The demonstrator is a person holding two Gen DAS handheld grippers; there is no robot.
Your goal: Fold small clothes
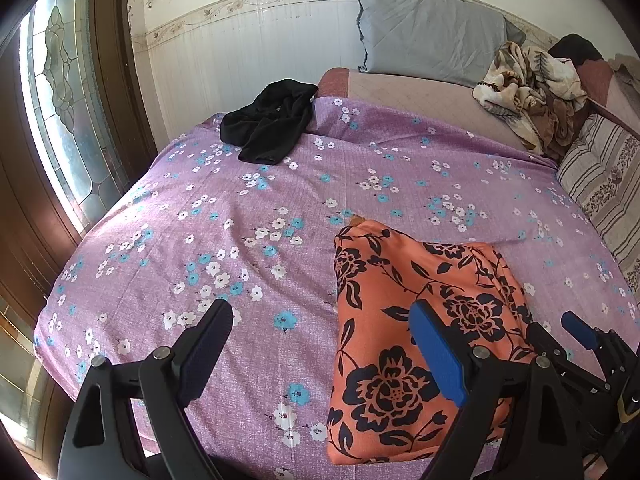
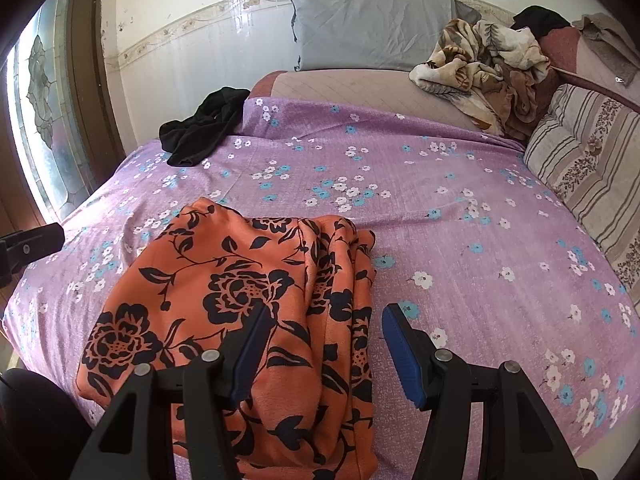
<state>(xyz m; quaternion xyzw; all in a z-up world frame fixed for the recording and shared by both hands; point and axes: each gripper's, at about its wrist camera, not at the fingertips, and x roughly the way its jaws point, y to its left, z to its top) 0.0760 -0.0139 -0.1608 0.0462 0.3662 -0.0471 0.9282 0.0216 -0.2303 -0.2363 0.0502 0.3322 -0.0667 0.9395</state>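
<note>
Orange floral garment (image 2: 240, 300), partly folded, beneath the open, empty right gripper (image 2: 324, 352); left gripper (image 1: 320, 352) open alongside; next: another fold.

The purple flowered sheet (image 2: 460, 240) lies bare across its middle and right side, open to a gripper. The folded orange garment (image 2: 240, 300) fills the near left part, and the black garment (image 2: 204, 130) sits at the far left corner. A striped cushion (image 2: 592, 168) bounds the right edge; a crumpled blanket (image 2: 480, 68) and grey pillow (image 2: 368, 24) block the far end.
</note>
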